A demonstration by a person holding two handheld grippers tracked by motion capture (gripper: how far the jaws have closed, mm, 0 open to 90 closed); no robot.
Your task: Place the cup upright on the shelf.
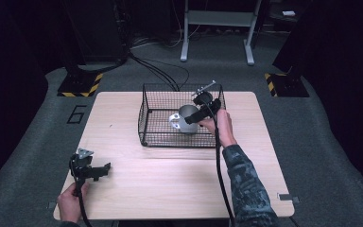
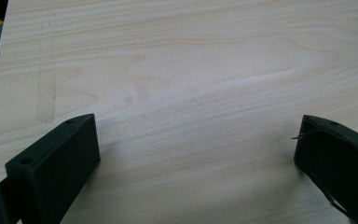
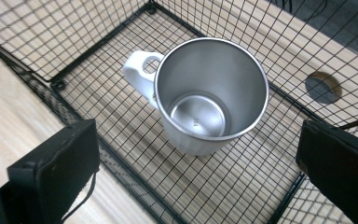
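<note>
Here the right tongs (image 3: 196,154) hang spread wide and empty just above a steel mug (image 3: 209,93), which stands upright on the floor of a black wire basket (image 1: 151,113). In the right gripper view the mug sits between and slightly ahead of the two jaws, its white handle (image 3: 140,70) turned to the far left side, well clear of either jaw. The left tongs (image 2: 196,154) rest far off over bare tabletop (image 2: 191,70), jaws parted, gripping nothing.

The likely risks come from the basket itself. Its near wall runs right under the left-hand jaw of the right tongs — a straight drop could catch that jaw on the top wire, tipping or dragging the basket. The mug's wall is smooth, rounded metal, so a pinch taken off-centre would probably squeeze it sideways out of the jaws, or knock it over on the wire floor, where its footing looks less sure than on flat wood. A grip across the rim could hold better, though a shallow bite might slip once the mug is lifted.

Counted: one mug, one handle on it, one basket, two tongs, and one round hole (image 3: 323,87) in the tabletop seen through the mesh beyond the mug.
</note>
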